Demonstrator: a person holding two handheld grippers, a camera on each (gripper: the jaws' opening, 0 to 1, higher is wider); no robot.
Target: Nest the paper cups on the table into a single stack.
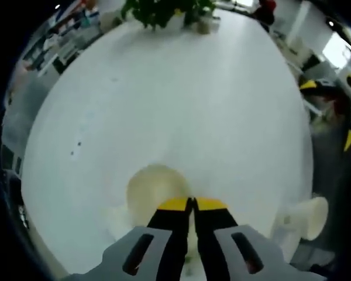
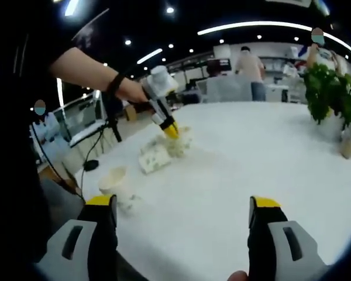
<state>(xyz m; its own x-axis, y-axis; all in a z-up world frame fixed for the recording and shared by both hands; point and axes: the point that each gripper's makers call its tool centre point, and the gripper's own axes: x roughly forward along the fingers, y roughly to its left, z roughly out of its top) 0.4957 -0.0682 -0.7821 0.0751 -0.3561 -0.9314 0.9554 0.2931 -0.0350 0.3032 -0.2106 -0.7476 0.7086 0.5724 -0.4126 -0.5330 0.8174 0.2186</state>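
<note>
In the left gripper view my left gripper (image 1: pixel 191 205) has its yellow-tipped jaws shut on the near rim of an upright cream paper cup (image 1: pixel 155 187), whose open mouth faces me. A second cup (image 1: pixel 307 216) lies on its side at the table's right edge. In the right gripper view the left gripper (image 2: pixel 171 131), held by a hand, pinches that cup (image 2: pixel 180 142). Beside it a printed cup (image 2: pixel 154 159) lies on its side. Another cup (image 2: pixel 113 178) stands near the table's left edge. My right gripper (image 2: pixel 182 206) is open over the bare table, holding nothing.
The white table (image 1: pixel 181 105) is long and oval. Potted plants (image 1: pixel 164 12) stand at its far end, and the plants (image 2: pixel 330 93) also show at the right of the right gripper view. People stand in the background (image 2: pixel 250 67). The table edge (image 2: pixel 93 181) is close on the left.
</note>
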